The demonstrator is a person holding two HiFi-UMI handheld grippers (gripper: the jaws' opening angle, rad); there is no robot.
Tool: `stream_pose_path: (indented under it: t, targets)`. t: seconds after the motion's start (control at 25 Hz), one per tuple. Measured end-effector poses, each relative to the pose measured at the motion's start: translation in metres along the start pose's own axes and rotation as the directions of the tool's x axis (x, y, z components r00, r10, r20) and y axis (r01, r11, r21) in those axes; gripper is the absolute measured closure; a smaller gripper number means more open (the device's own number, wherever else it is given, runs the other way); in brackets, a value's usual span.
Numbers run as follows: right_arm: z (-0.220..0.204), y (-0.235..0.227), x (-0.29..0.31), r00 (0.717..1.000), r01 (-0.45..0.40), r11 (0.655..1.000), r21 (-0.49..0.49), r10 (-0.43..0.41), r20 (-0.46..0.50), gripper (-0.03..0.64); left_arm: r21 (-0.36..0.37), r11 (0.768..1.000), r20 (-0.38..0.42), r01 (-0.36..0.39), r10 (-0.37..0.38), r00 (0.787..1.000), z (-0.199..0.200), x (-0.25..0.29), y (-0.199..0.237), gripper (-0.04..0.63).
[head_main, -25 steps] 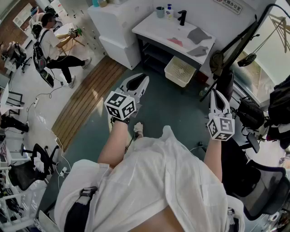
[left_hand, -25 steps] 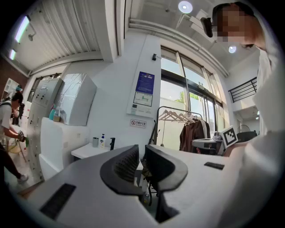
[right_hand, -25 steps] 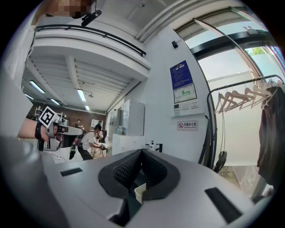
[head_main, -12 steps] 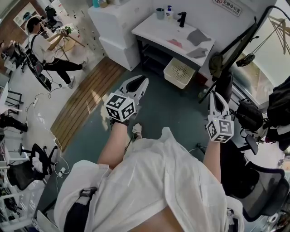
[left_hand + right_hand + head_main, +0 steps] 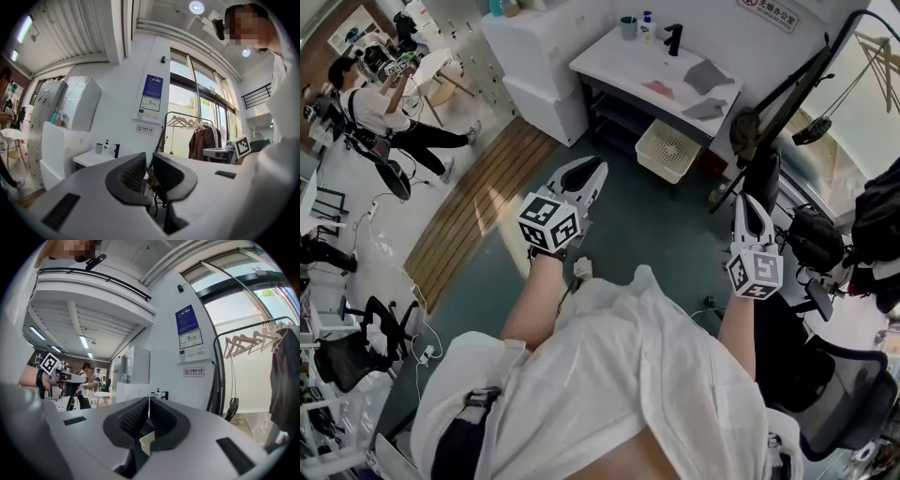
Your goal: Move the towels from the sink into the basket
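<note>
Nothing picked yet, and both grippers are well short of the counter [image 5: 623, 64].
- left gripper [image 5: 586, 175]: jaws a thin gap apart, nothing between them.
- right gripper [image 5: 751, 208]: jaws together, empty.

Towels are all up on the white sink counter: large grey towel [image 5: 709, 75] at the back, pink towel [image 5: 661, 87] in the middle, second grey towel [image 5: 706, 108] near the front edge. Basket [image 5: 672, 148] sits on the floor in front of the counter, partly under it.

Likely risks:
- The right gripper has to open before contact. Arriving with its jaws together would just shove the cloth along.
- The towels lie flat and thin, so a shallow pinch probably slips off or catches only a corner, and the towel trails.
- The faucet [image 5: 675, 37], cup [image 5: 627, 26] and soap bottle [image 5: 650, 21] stand just behind the towels. Overreach on the back grey one could knock them.
- The black stand [image 5: 778, 89] leans in on the right of the counter, a snag point for the right arm.
- The basket is low. Release from counter height and the towel may drape on the rim or land on the floor.
</note>
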State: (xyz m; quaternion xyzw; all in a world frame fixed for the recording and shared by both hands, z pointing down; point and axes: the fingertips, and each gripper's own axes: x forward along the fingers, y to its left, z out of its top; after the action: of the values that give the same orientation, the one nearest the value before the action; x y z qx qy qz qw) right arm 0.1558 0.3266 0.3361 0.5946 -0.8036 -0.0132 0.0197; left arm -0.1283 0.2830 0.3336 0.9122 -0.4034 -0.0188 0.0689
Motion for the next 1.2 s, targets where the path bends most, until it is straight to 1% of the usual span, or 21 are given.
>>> stream_pose_path:
  t: [0.2,0.4,0.52,0.68,0.84,1.04,1.2]
  targets:
    - [-0.006,-0.005,0.007,1.0,0.006,1.0,0.01,-0.006,-0.014,0.586,-0.003,1.0,-0.021,0.007,-0.007,1.0,-0.005,0.01,0.003,0.545]
    - [-0.012,-0.014,0.029,1.0,0.005,1.0,0.022,-0.004,-0.031,0.586,-0.01,1.0,-0.022,0.009,-0.009,1.0,-0.004,0.031,0.019,0.545]
    - [-0.016,-0.017,0.05,0.999,-0.007,1.0,0.011,0.008,-0.046,0.584,-0.021,1.0,-0.015,0.018,-0.018,1.0,-0.004,0.051,0.034,0.545]
    - [-0.019,-0.028,0.086,0.998,-0.015,1.0,-0.008,0.015,-0.064,0.584,-0.035,0.999,-0.012,0.037,-0.037,0.999,-0.007,0.093,0.058,0.545]
    - [-0.015,-0.053,0.134,0.998,-0.016,1.0,-0.02,0.014,-0.069,0.584,-0.038,0.998,0.0,0.056,-0.056,0.998,0.001,0.142,0.089,0.545]
    - [-0.014,-0.077,0.199,0.996,-0.017,1.0,-0.011,0.016,-0.087,0.584,-0.047,0.997,0.003,0.055,-0.055,0.998,0.009,0.198,0.138,0.545]
    - [-0.018,-0.093,0.244,0.994,-0.009,1.0,-0.002,0.009,-0.106,0.583,-0.043,0.998,-0.015,0.056,-0.057,0.998,0.012,0.234,0.173,0.546]
